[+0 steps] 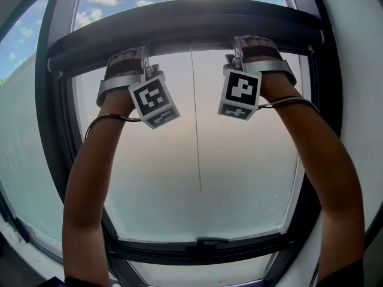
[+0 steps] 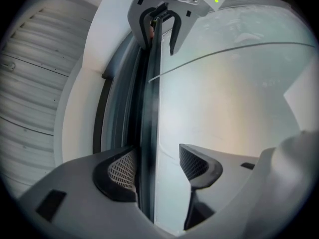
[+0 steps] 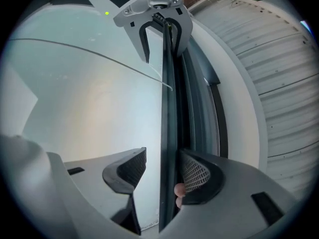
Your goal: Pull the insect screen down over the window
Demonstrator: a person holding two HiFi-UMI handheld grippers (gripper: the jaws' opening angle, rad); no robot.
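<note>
The insect screen's dark pull bar (image 1: 191, 26) runs across the top of the window, with sky above it and a pale pane below. Both arms reach up to it. My left gripper (image 1: 128, 52) straddles the bar's left part. In the left gripper view the bar (image 2: 148, 108) stands between the jaws of the left gripper (image 2: 157, 166); one pad (image 2: 122, 171) lies against it and the other stands clear. My right gripper (image 1: 254, 43) straddles the right part. There the bar (image 3: 171, 108) touches one pad (image 3: 197, 173) of the right gripper (image 3: 162, 168), with a gap at the other.
A thin pull cord (image 1: 195, 130) hangs down the middle of the pane. The dark window frame (image 1: 72, 160) rings the opening, with a handle (image 1: 209, 241) on its lower rail. White wall and ribbed ceiling panels (image 3: 279, 59) lie to the sides.
</note>
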